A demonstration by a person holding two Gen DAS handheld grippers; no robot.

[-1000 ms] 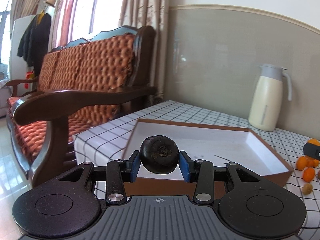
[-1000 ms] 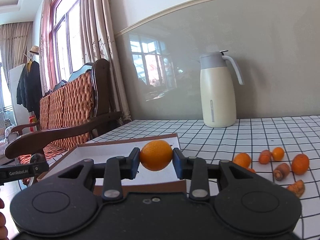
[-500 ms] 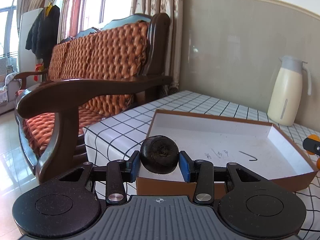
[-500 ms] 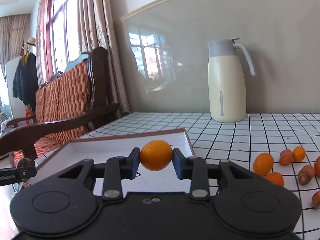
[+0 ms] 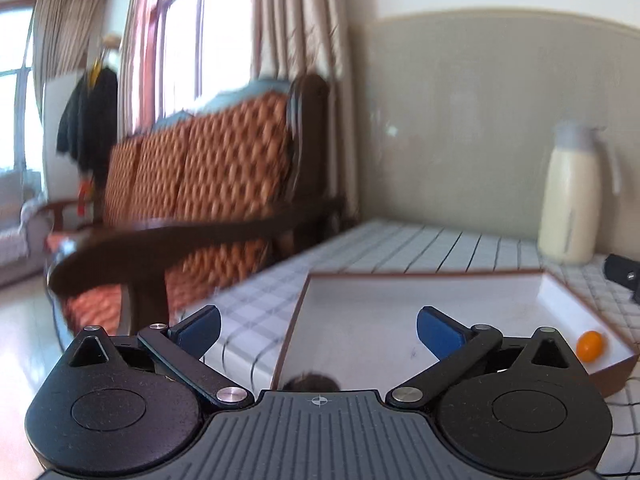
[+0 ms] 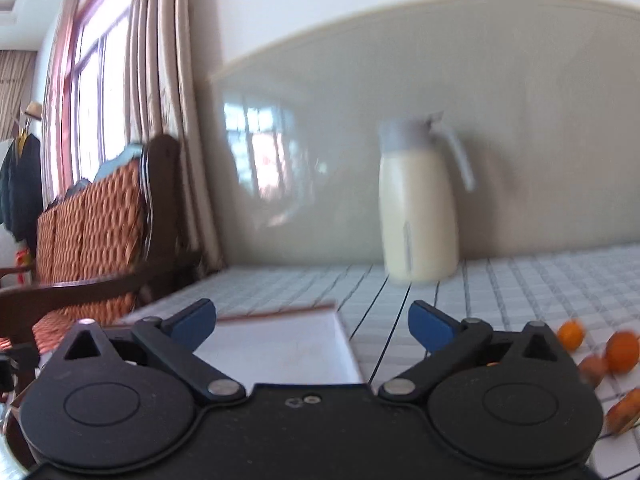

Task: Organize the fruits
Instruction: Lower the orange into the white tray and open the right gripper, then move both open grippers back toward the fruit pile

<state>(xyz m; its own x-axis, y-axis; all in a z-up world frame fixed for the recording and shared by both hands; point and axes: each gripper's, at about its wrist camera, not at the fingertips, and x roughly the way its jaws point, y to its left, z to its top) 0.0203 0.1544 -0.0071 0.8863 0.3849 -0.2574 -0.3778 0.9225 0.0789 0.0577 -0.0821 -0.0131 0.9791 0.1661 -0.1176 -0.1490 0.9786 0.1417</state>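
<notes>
The small orange fruit (image 5: 590, 345) lies in the white tray's (image 5: 560, 296) near corner; round, light, likely to roll, so pinch its middle. Both left gripper (image 5: 318, 326) and right gripper (image 6: 312, 322) are opening wide, empty. Dark fruit (image 5: 312, 383), blurred, perhaps rests below.

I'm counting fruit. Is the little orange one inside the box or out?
Inside. The small orange fruit lies on the box's white floor, in a corner.
</notes>
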